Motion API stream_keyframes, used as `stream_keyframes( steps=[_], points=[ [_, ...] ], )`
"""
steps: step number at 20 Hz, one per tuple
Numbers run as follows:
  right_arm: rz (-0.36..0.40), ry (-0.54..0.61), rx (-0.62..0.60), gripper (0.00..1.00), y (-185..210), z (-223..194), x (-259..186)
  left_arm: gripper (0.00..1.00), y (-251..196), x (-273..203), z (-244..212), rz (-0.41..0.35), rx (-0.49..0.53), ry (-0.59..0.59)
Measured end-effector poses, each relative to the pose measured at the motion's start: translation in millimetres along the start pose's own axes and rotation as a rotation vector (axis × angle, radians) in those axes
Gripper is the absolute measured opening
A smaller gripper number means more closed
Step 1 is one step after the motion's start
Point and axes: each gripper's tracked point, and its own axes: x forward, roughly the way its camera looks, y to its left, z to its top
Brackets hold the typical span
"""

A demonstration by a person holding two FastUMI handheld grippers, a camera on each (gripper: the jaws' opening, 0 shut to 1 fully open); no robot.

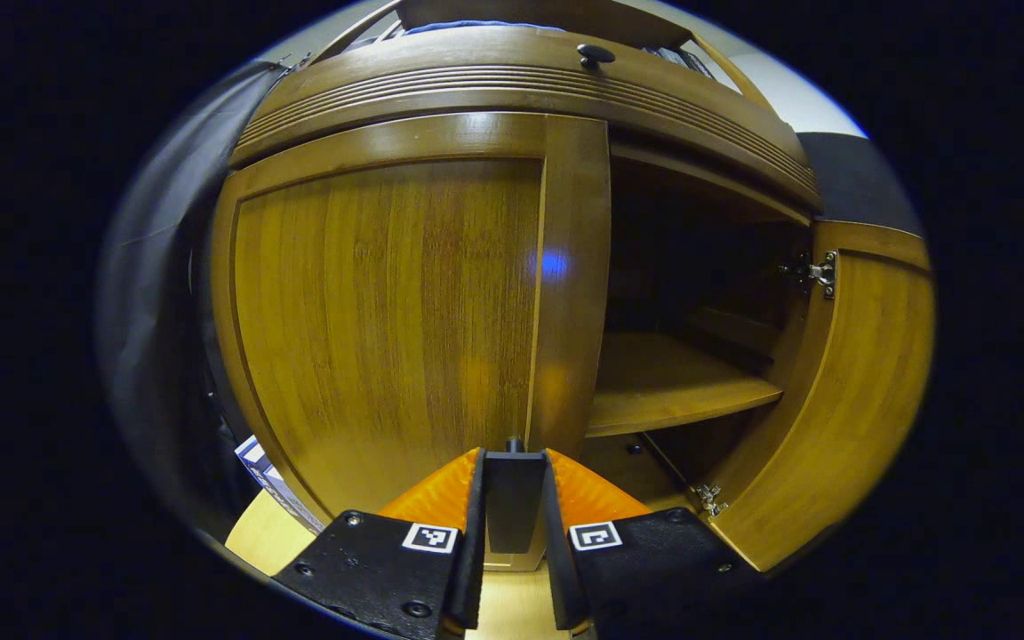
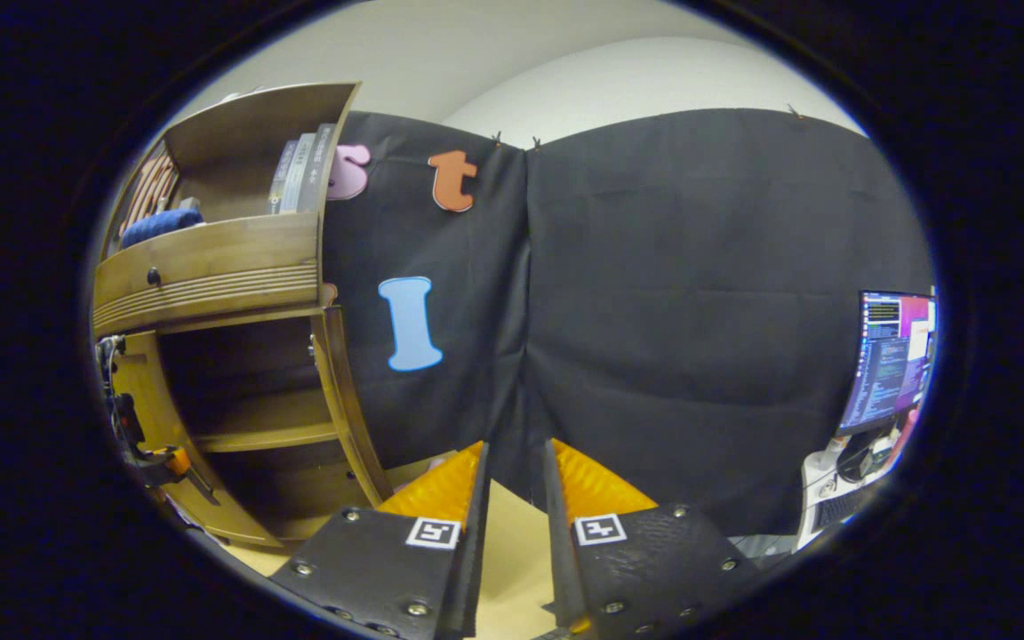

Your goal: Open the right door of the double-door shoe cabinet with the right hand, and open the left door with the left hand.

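Left gripper (image 1: 514, 484) clamped on the left door's handle (image 1: 513, 498); right door (image 1: 841, 391) swung open.

In the left gripper view, the left door (image 1: 388, 311) of the cabinet (image 1: 521, 84) stands closed, with both fingers pressing its dark handle. The open right door exposes a shelf (image 1: 668, 382). In the right gripper view, the right gripper (image 2: 516, 498) is released, fingers apart, grasping nothing, aimed at the booth wall (image 2: 699, 311) above the worktop (image 2: 512, 542), with the cabinet at left.

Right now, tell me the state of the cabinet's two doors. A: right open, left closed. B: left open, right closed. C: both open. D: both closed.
A: the right door stands swung out, baring the shelf, while the left door sits flush, its handle between the left gripper's fingers.
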Motion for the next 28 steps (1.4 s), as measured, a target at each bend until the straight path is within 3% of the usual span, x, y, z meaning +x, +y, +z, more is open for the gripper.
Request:
stream_keyframes(
  steps=[7,13,14,16,18,28],
  points=[
    [0.141,0.006,0.04,0.33,15.7,10.8,41.6,0.32,8.0,-33.2,-5.5,0.07,-0.038,-0.021],
    [0.232,-0.007,0.033,0.36,28.5,13.7,47.3,0.32,19.8,-68.0,-11.2,0.134,-0.051,-0.034],
    [0.242,-0.005,0.03,0.33,30.0,12.5,47.8,0.32,22.0,-74.6,-12.7,0.146,-0.049,-0.036],
    [0.26,-0.004,0.029,0.36,32.8,11.4,48.5,0.32,26.4,-85.5,-14.2,0.166,-0.062,-0.043],
    [0.272,-0.007,0.027,0.33,32.0,11.9,48.5,0.29,30.9,-94.0,-15.5,0.182,-0.06,-0.05],
    [0.282,-0.015,0.032,0.33,26.9,14.5,47.3,0.19,51.4,-130.4,-20.5,0.276,-0.067,-0.053]
  ],
)
